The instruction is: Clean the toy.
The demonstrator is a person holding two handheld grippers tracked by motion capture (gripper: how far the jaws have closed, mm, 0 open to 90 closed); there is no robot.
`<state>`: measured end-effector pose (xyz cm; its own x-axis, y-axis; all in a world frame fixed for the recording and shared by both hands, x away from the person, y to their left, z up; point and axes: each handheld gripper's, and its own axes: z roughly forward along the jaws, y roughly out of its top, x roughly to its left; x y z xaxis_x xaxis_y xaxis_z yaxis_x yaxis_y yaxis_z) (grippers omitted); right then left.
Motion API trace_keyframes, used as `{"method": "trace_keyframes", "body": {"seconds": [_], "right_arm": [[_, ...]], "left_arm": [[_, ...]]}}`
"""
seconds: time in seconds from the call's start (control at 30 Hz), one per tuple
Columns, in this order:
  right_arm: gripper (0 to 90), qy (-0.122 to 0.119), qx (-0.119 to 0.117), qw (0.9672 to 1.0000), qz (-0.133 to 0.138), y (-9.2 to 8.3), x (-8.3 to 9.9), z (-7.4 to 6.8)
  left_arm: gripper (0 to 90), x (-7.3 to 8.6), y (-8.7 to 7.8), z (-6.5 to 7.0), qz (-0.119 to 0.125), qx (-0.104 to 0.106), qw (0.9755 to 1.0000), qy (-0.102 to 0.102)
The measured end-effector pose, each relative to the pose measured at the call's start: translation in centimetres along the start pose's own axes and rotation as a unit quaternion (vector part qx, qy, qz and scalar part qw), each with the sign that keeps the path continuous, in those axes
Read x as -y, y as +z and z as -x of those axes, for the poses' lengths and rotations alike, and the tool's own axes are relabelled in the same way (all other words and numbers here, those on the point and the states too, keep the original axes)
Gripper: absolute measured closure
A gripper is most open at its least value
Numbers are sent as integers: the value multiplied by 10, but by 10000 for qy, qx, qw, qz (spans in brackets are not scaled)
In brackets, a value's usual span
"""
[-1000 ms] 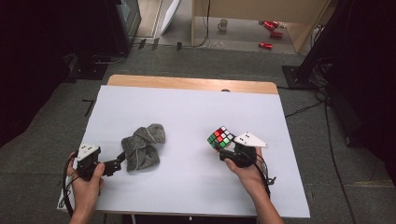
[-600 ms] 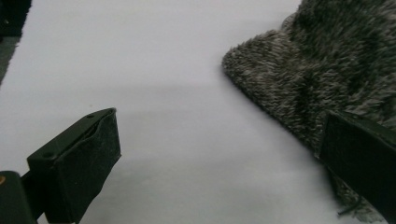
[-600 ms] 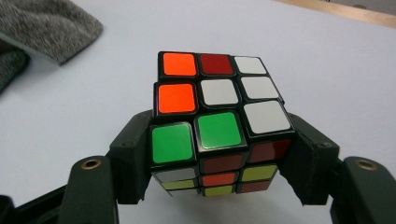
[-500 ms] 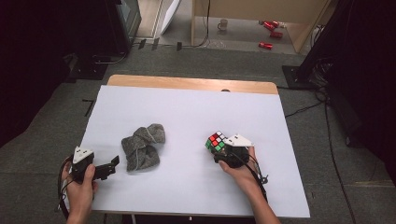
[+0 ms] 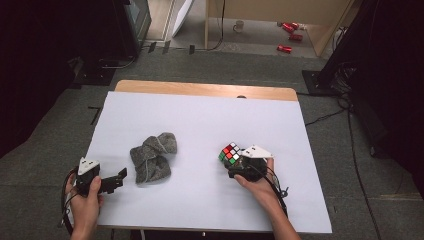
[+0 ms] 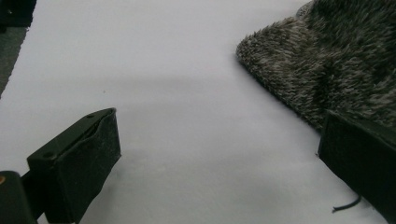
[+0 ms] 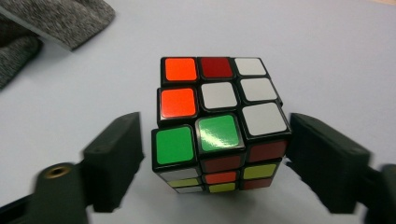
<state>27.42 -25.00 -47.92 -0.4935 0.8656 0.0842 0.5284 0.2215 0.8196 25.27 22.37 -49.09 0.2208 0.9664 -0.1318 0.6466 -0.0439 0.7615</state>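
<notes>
Opening just now, right claw (image 7: 217, 154) straddles unlabelled puzzle cube (image 7: 219, 126); left claw (image 6: 219, 154) wide.

I see a white table (image 5: 200, 115) with a wooden strip along its far edge. On it, left of the frame's centre, lies a crumpled grey fuzzy cloth (image 5: 152, 157). Right of centre, well apart from it, a Rubik's cube (image 5: 229, 152) sits on the white top.

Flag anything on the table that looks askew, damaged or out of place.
The puzzle cube between the right gripper's open jaws is scrambled and its top layer sits twisted out of line with the layers below. The grey cloth lies crumpled in a heap rather than flat. Nothing looks spilled or broken.
</notes>
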Motion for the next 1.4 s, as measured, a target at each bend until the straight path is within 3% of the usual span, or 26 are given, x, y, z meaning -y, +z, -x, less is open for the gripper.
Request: {"method": "trace_keyframes", "body": {"seconds": [0.07, 0.37, 0.5, 1.03, 1.3, 1.4], "right_arm": [[126, 25, -81, 9999, 62, -5, -1, 2], [14, 41, -7, 9995, 322, -34, 1, 19], [11, 130, 159, 9992, 355, -47, 7, 29], [11, 502, 778, 9957, 67, -87, 51, 67], [11, 804, 1231, 9887, -281, -104, 78, 84], [11, 759, 1361, 9869, -418, -103, 82, 85]], "left_arm": [[0, 0, 0, 0, -12, 6, 10000, 4], [0, 2, -3, -2, -96, -30, 9999, 66], [0, 5, -6, -5, -112, -55, 9999, 65], [0, 13, -13, -12, -244, -92, 9995, 183], [0, 13, -8, -6, -478, -149, 9975, 498], [0, 13, -7, -2, -555, -277, 9961, 632]]}}
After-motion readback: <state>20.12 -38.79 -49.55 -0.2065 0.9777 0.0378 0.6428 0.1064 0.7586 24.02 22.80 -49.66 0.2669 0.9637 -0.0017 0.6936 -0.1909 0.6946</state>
